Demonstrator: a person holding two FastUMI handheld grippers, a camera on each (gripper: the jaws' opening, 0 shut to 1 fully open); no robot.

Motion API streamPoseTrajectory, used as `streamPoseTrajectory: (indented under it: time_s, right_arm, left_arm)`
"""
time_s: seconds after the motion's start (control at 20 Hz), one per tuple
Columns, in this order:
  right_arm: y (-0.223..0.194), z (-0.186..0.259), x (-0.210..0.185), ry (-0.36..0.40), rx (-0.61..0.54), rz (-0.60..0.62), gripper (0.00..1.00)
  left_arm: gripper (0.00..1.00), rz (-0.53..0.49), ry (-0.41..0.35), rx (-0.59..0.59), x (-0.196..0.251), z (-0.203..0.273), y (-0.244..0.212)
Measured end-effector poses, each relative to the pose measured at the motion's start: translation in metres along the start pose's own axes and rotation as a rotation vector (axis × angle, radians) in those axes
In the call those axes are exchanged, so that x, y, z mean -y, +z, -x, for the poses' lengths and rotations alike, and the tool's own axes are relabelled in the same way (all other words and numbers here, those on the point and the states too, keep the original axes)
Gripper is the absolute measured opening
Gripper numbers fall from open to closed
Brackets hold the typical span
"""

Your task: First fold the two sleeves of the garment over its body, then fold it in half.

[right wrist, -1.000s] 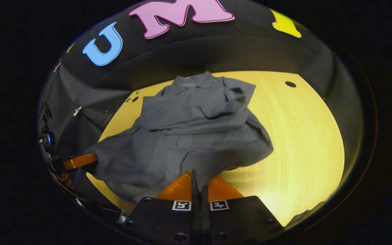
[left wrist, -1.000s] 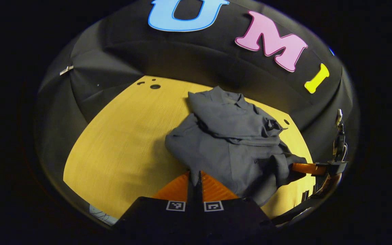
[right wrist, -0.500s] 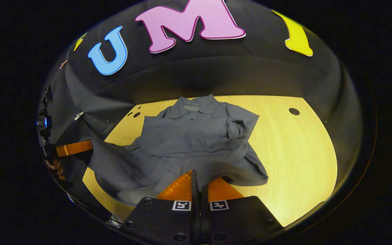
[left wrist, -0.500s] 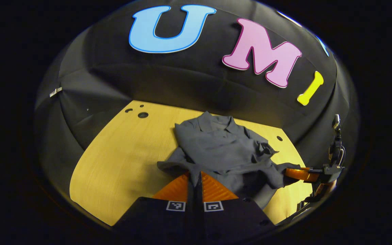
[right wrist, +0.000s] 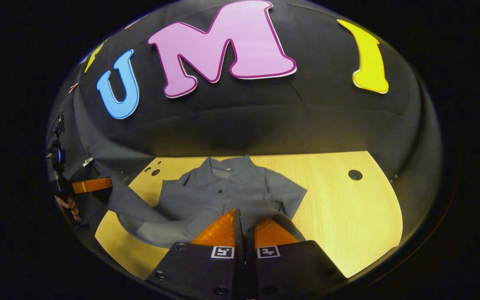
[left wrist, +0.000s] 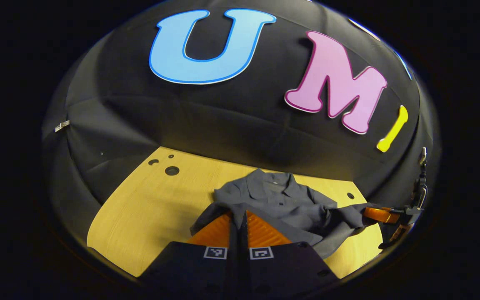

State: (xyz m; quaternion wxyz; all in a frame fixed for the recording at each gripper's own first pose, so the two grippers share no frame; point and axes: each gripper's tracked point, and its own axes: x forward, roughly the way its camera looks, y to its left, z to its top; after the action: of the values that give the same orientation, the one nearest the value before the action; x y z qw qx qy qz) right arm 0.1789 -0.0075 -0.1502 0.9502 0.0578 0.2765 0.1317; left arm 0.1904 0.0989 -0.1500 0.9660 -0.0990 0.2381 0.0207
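A grey polo shirt (right wrist: 223, 193) lies on a yellow wooden surface (right wrist: 348, 208), collar (right wrist: 227, 168) toward the booth's back wall. In the left gripper view, the left gripper (left wrist: 239, 216) is pressed together, pinching the shirt's near hem and holding it up off the surface. In the right gripper view, the right gripper (right wrist: 243, 216) likewise pinches the near hem, lifted. The hem (left wrist: 331, 246) sags between the two grippers.
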Motion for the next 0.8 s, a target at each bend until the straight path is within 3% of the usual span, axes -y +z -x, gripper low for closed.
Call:
streamPoseTrajectory:
  time_s: [0.35,0.75,0.8]
  right_arm:
    - [0.038,-0.056,0.007,-0.010,0.055,0.093,0.05]
    - [0.064,-0.125,0.040,-0.082,0.100,0.031,0.05]
    - [0.062,-0.133,0.044,-0.092,0.096,0.024,0.05]
  left_arm:
    - [0.05,0.047,-0.002,0.008,-0.015,-0.084,0.022]
    - [0.05,0.042,0.004,0.011,-0.035,-0.174,0.034]
    - [0.09,0.042,0.005,0.010,-0.038,-0.184,0.033]
